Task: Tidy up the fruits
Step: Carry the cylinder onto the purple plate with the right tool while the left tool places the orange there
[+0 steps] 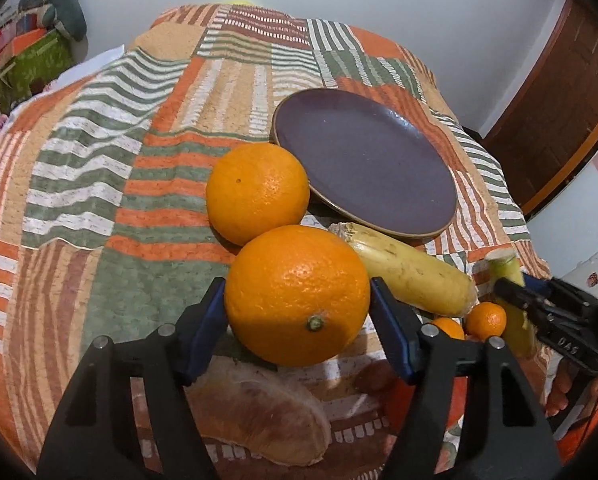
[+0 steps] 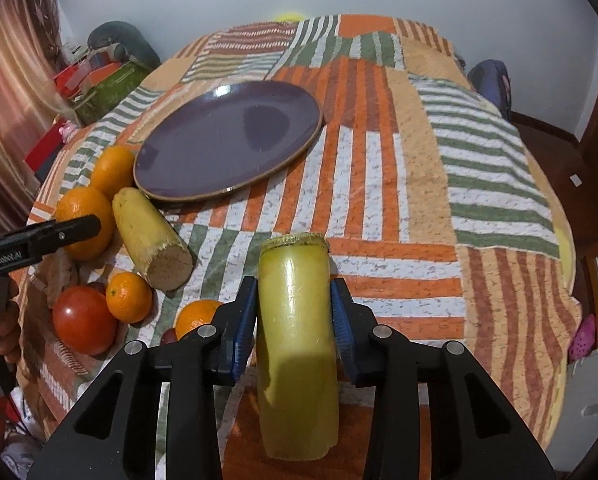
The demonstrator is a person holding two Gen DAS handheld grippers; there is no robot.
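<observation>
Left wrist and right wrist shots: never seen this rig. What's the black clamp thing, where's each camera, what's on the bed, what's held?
No robot arm here. A person holds a handheld two-finger gripper in each hand, and each gripper carries a fisheye camera looking forward along its black fingers with blue pads.

The left wrist view shows the left gripper with its pads at both sides of a large orange; it looks gripped, though contact is hard to confirm. The right wrist view shows the right gripper clamped on a yellow-green sugarcane piece.

Everything lies on a patchwork cover: an empty purple plate, a second large orange, a paler cane piece, two small oranges, a red tomato and a peeled pomelo segment.
</observation>
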